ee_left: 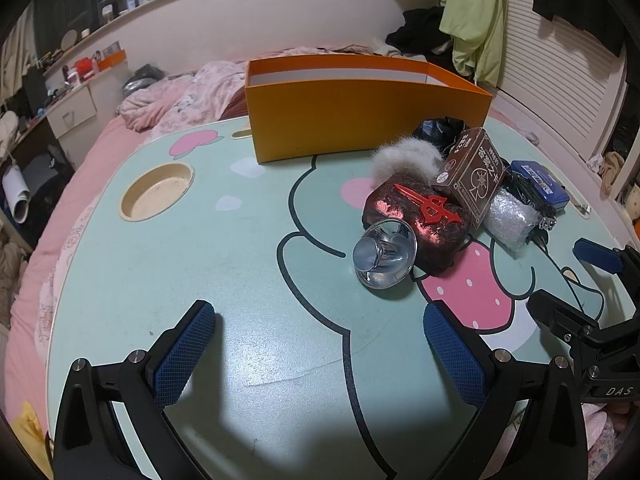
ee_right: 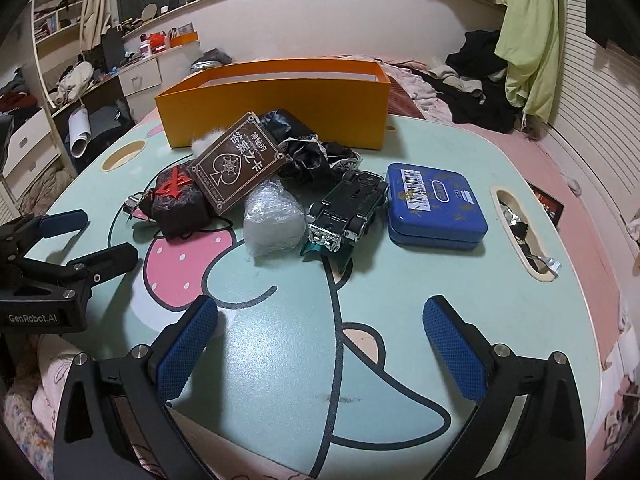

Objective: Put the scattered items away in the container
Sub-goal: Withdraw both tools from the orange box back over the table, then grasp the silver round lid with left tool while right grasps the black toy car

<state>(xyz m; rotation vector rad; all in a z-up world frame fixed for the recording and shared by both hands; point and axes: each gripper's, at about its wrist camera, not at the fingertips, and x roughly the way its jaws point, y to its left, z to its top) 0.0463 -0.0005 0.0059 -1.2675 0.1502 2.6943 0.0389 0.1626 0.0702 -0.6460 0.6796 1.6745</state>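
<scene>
The worktop (ee_right: 500, 320) stands on a bed (ee_left: 48, 240). At its far edge sits the open container (ee_right: 276, 100). Before the container the scattered items lie in a row. From the right wrist view, leftmost is the padded pouch (ee_right: 178, 208), with a card box (ee_right: 238, 168) leaning on its right side and a fluffy tuft (ee_right: 204, 142) behind. A crumpled cloth (ee_right: 308, 152) lies behind the box, touching the container's front wall. Right of the pouch comes a wrapped bundle (ee_right: 272, 222), then an upturned toy car (ee_right: 348, 208), then a tin (ee_right: 434, 204), rightmost. A glass cup (ee_left: 384, 254) lies on its side before the pouch, touching it. Both hand-held grippers hover over the near edge, left (ee_left: 320, 354) beside right (ee_right: 322, 354), apart from the items.
</scene>
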